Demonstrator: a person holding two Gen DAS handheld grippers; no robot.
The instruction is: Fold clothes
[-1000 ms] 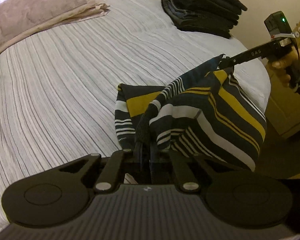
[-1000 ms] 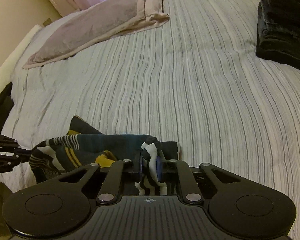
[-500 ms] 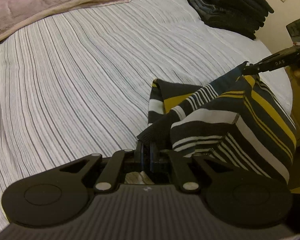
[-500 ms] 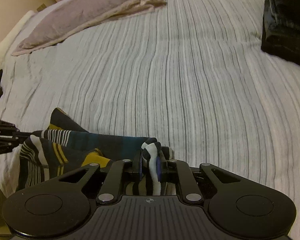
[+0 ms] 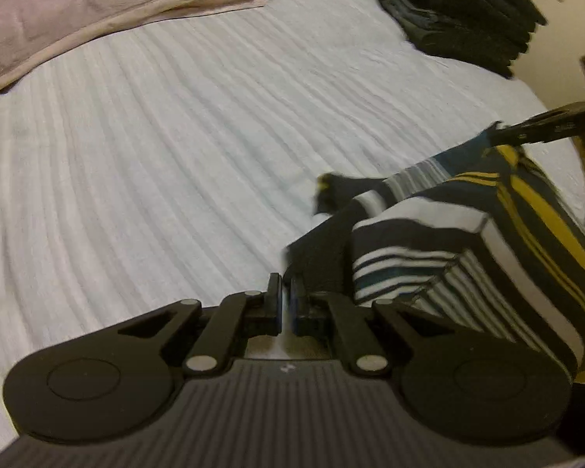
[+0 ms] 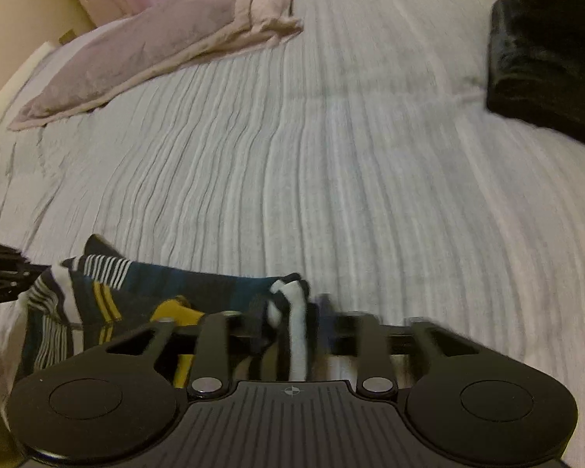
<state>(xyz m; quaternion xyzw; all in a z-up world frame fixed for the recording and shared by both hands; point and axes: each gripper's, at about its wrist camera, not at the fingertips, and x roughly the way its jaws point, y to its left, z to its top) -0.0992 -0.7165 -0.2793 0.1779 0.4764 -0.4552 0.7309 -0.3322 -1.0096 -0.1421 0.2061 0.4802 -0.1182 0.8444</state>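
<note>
A navy, white and mustard striped garment [image 5: 429,241] hangs bunched over the near right part of the bed [image 5: 175,156]. My left gripper [image 5: 286,288] is shut, and a dark corner of the garment is pinched at its tips. In the right wrist view the striped garment [image 6: 156,284] stretches left to the left gripper [image 6: 23,269]. My right gripper [image 6: 292,304] is blurred, its fingers parted wider than the white-striped fold that still lies between them. From the left wrist view the right gripper [image 5: 499,136] meets the garment's far corner.
A pinkish pillow [image 5: 78,11] lies at the far left of the striped bedsheet [image 6: 331,156]. A stack of dark folded clothes [image 5: 468,11] sits at the far right corner. The bed's edge runs close on the right, beyond the garment.
Both grippers carried the garment forward and lower over the bed. The right gripper's fingers have spread apart around the fold they were pinching. The left still grips its corner.
</note>
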